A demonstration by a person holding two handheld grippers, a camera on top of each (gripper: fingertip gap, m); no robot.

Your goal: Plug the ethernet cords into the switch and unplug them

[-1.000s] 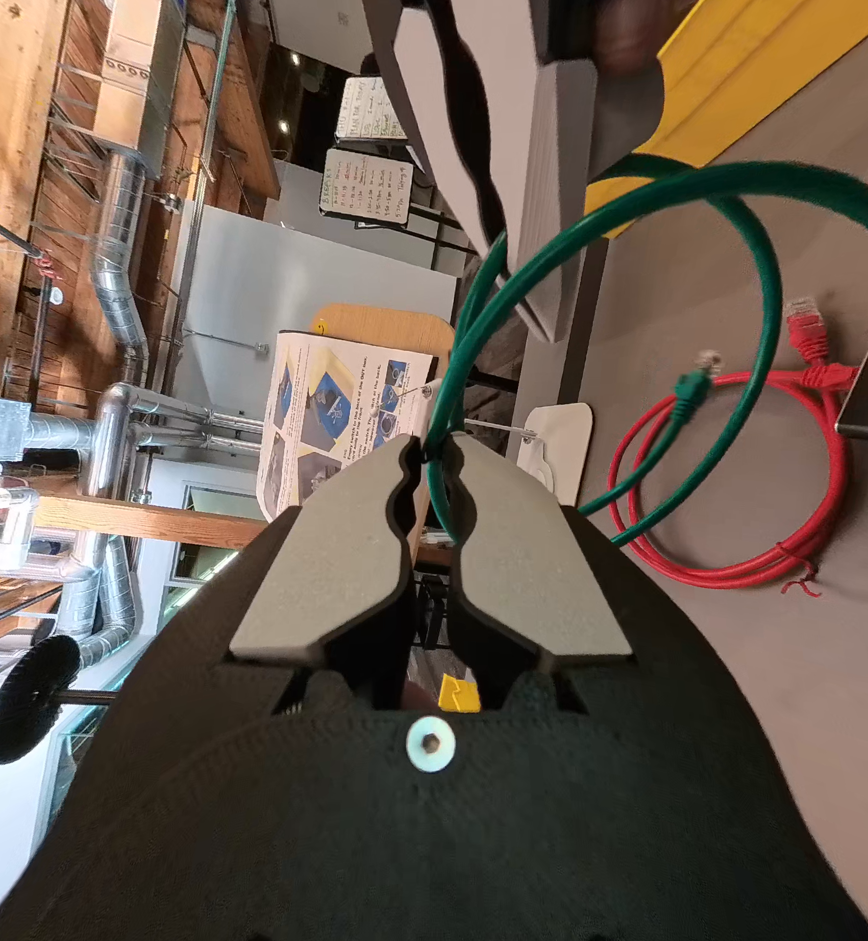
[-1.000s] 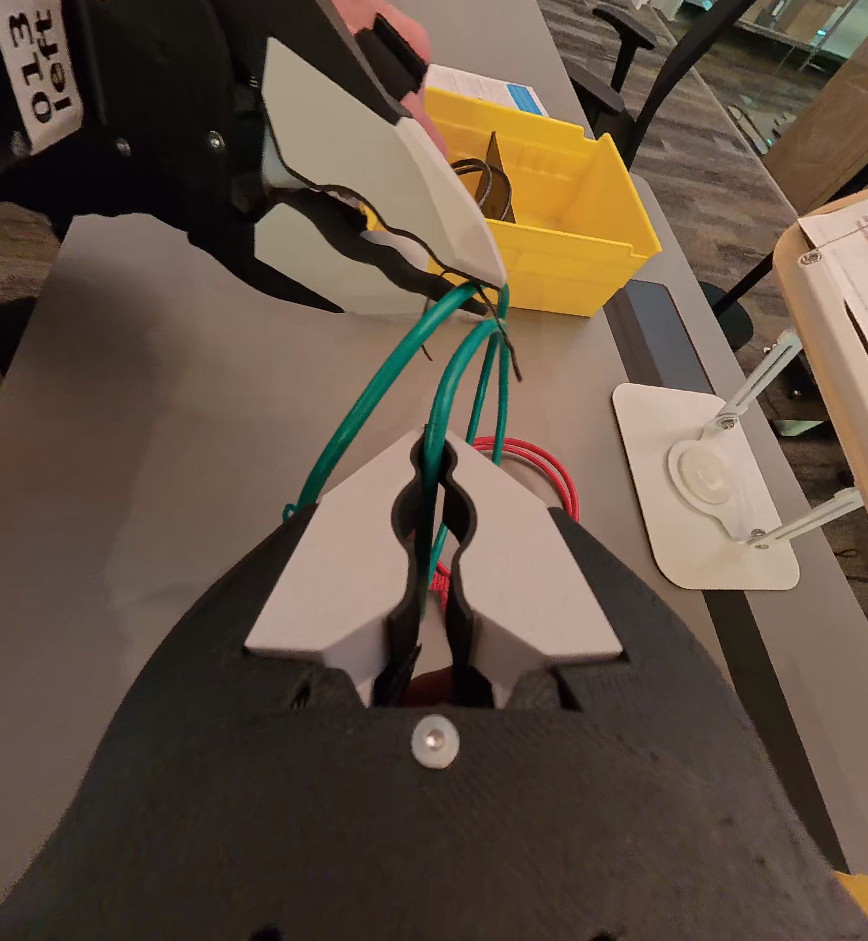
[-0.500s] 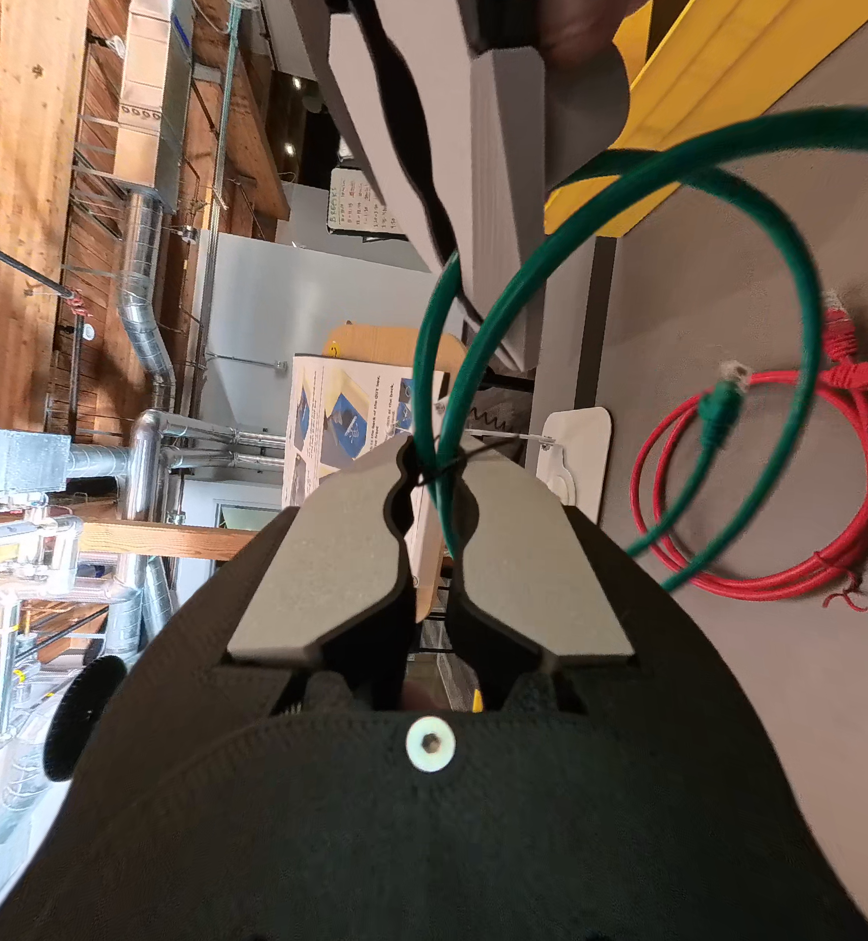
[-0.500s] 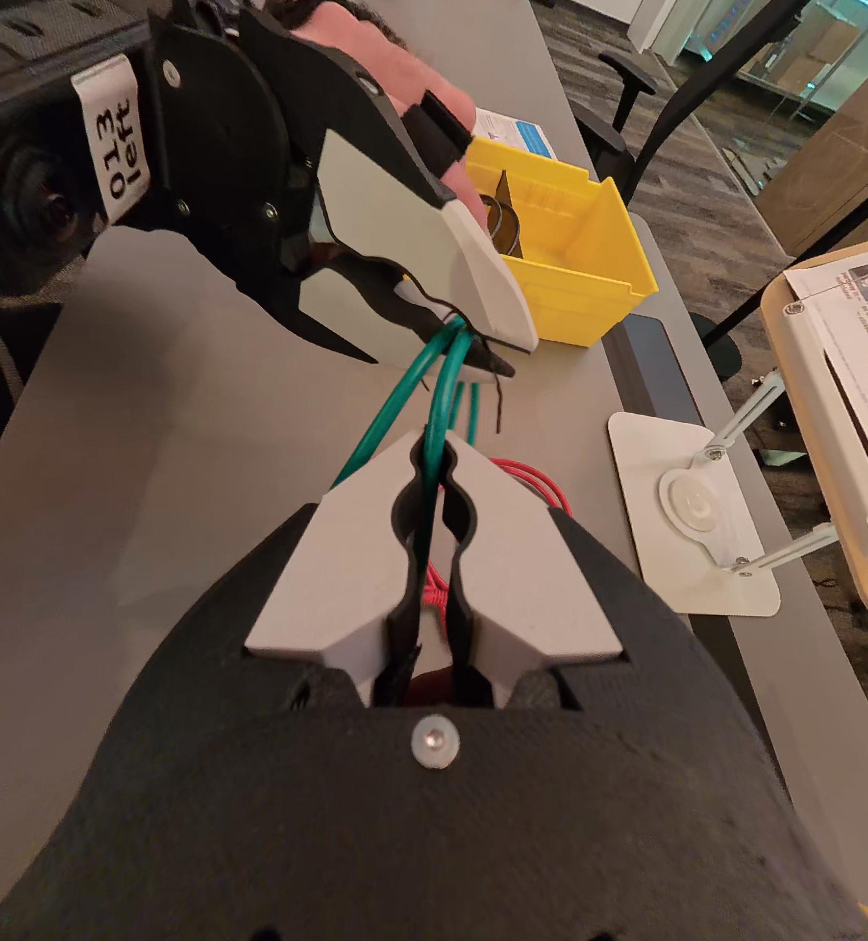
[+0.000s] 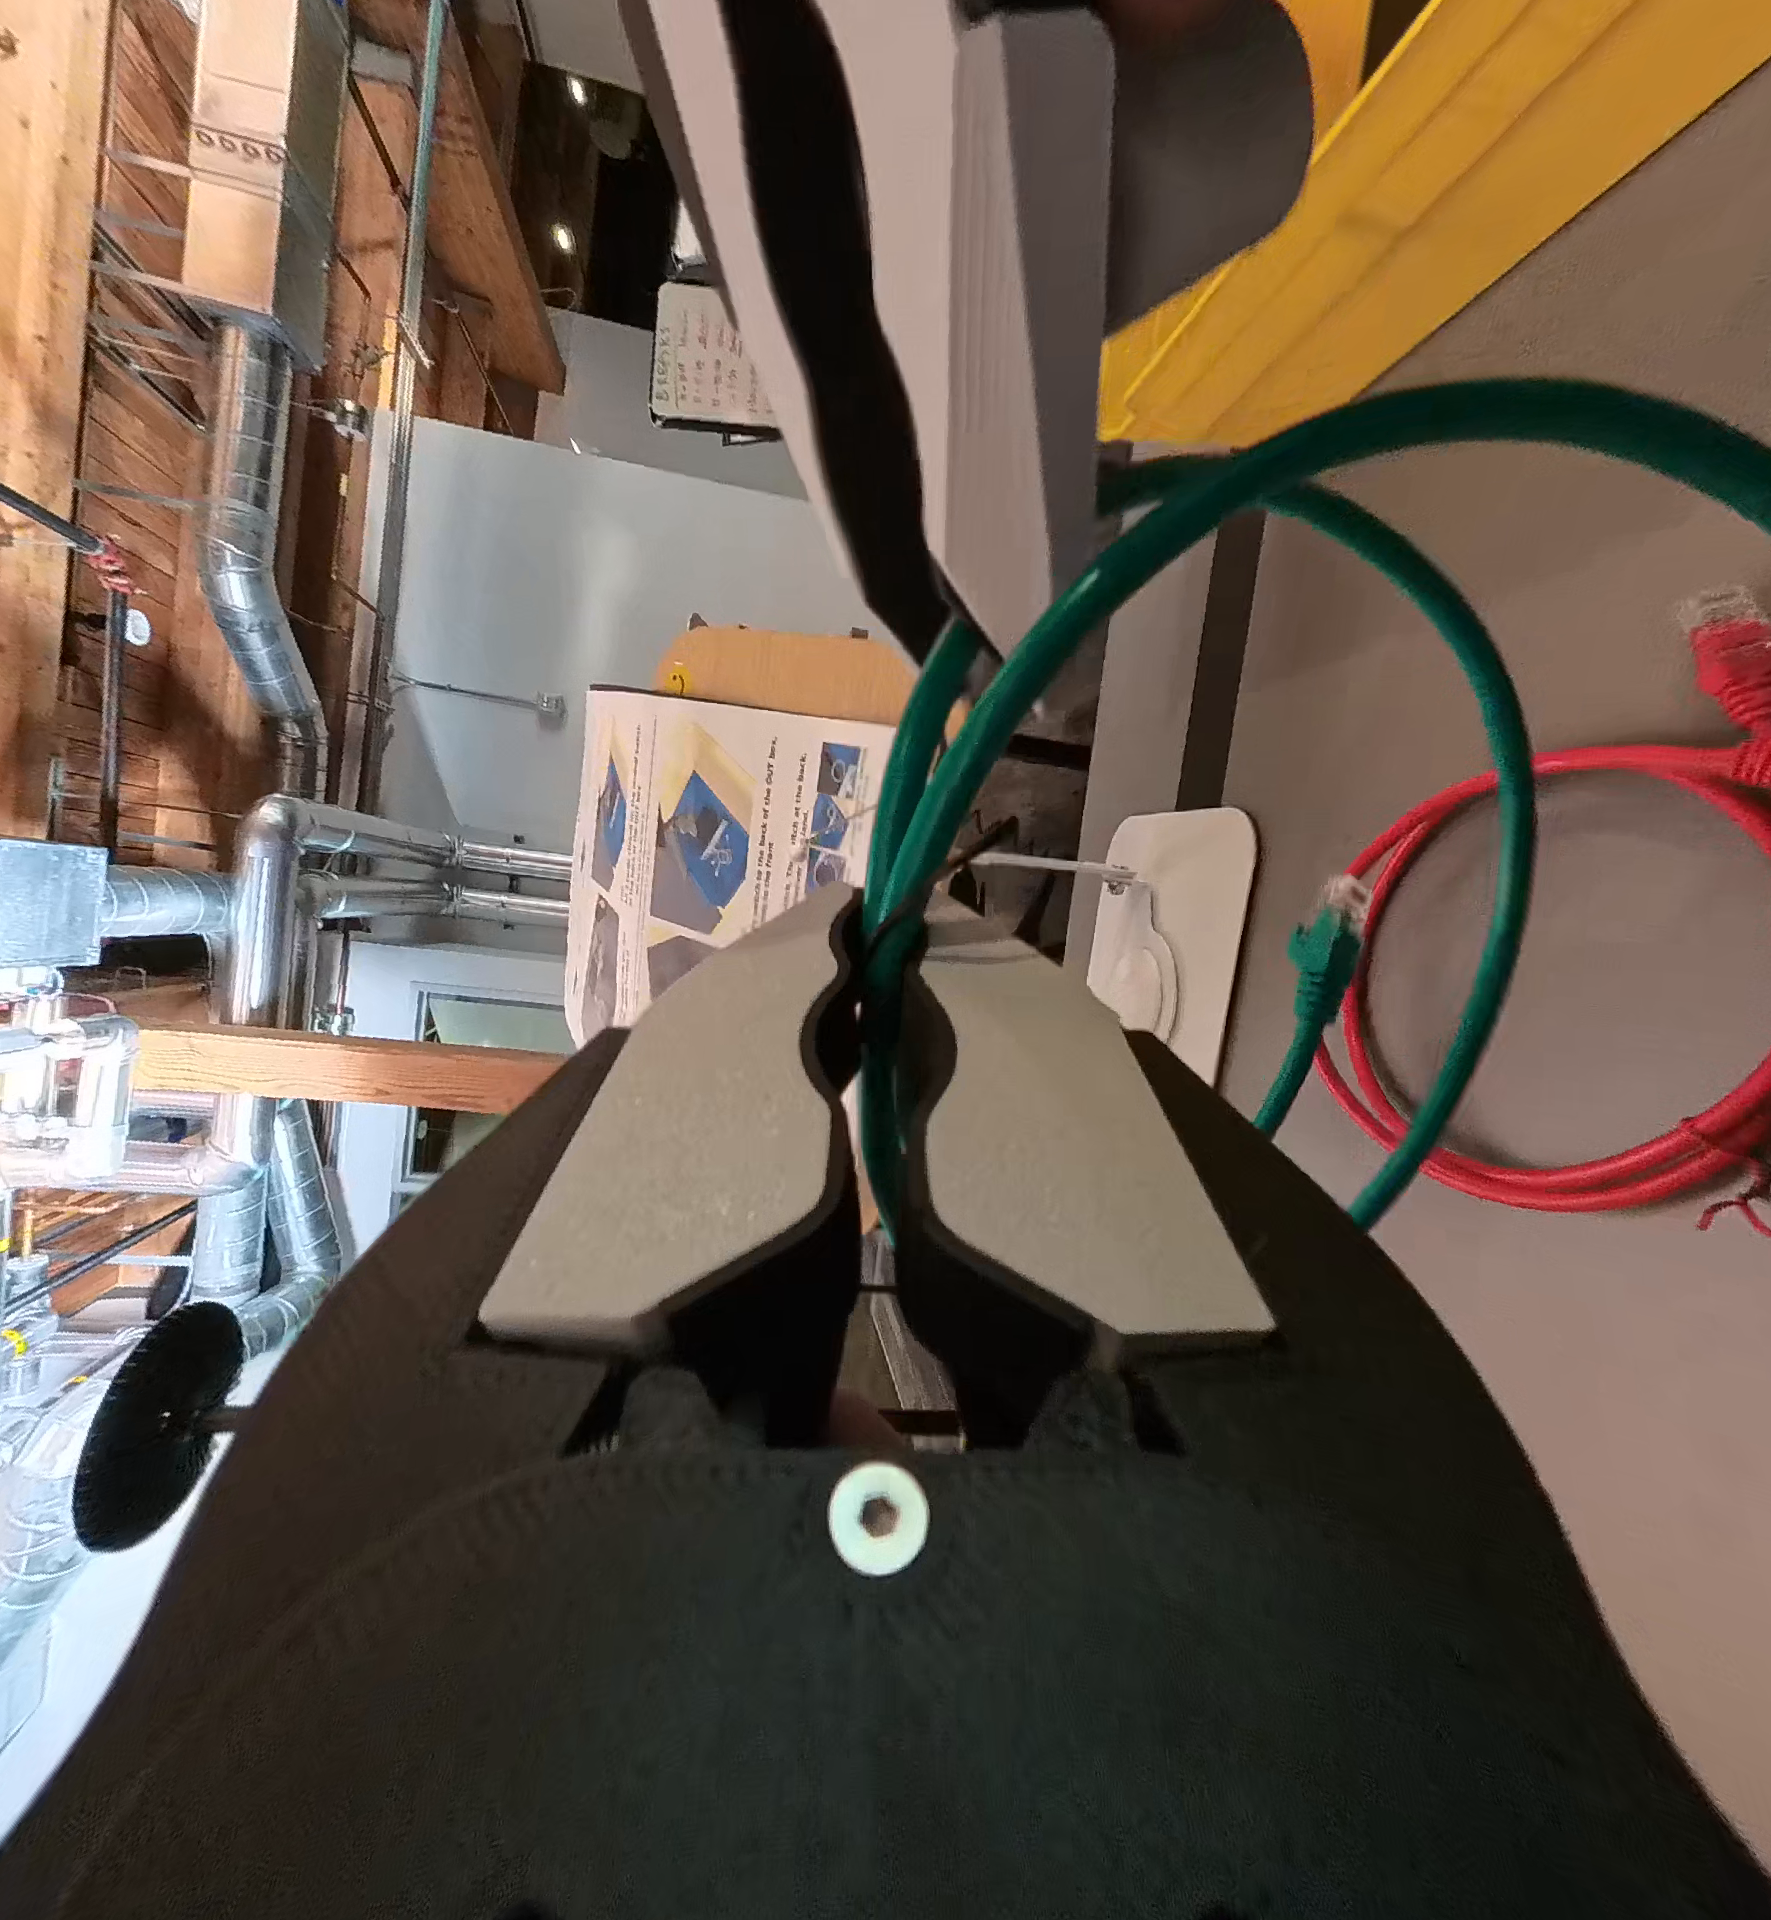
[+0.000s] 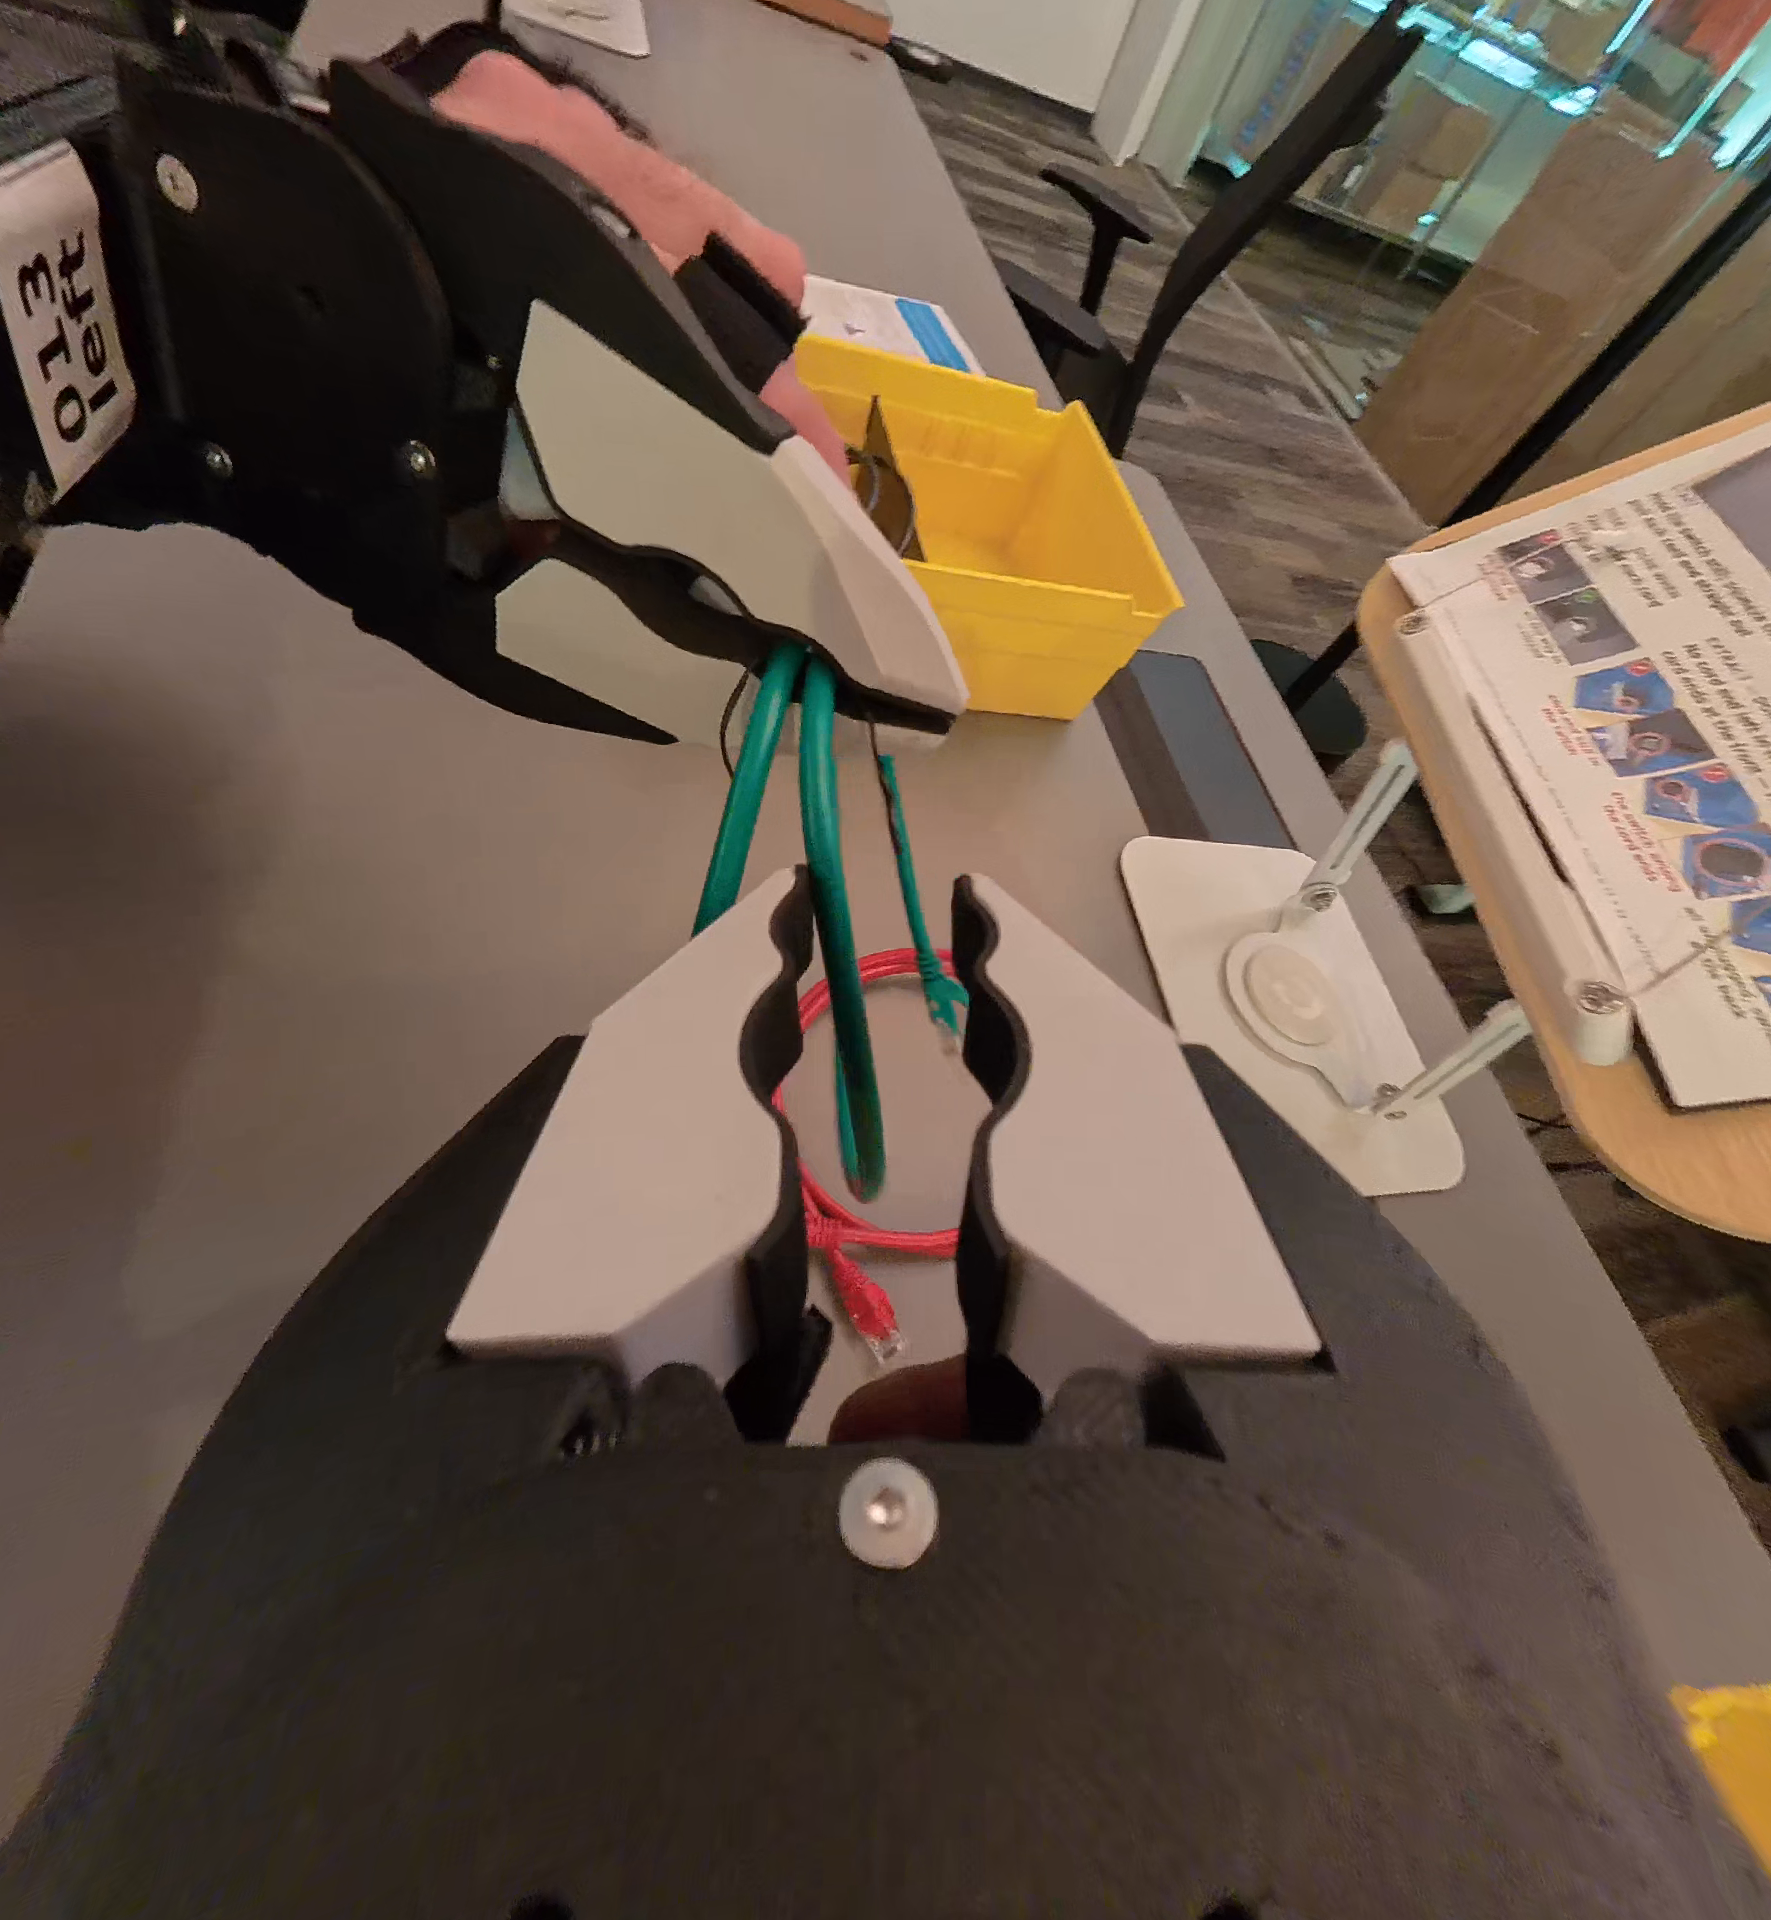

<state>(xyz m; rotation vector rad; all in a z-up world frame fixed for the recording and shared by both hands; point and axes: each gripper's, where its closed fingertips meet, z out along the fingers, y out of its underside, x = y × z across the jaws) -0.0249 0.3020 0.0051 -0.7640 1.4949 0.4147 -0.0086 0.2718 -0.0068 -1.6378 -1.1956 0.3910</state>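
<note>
Release of the right-hand gripper (image 6: 879,914) is the change we record: half a second ago its grey fingers were pressed on the green ethernet cord (image 6: 839,997), and now they stand spread in the lower centre of the right wrist view, the cord hanging free in the gap between them. We see a loop of it dangling low in that gap, touching neither finger as far as we can tell. Below the loop, on the grey tabletop (image 6: 341,935), lies the coiled red ethernet cord (image 6: 860,1236) with its plug toward the camera. Farther up the frame, the left-hand gripper (image 6: 860,696) alone pinches the green strands, held by a hand (image 6: 652,208) at upper left. In the left wrist view the same pinch shows at centre (image 5: 886,935), the green cord (image 5: 1483,748) arcing right and its free plug (image 5: 1322,956) hanging over the red coil (image 5: 1587,1174). Beyond stand the yellow plastic bin (image 6: 1047,582) and a white flat stand base (image 6: 1286,997). We cannot identify the switch with any certainty. We judge the cord handed over to one gripper, no plug yet seated; the freed gripper may next take the plug end.
</note>
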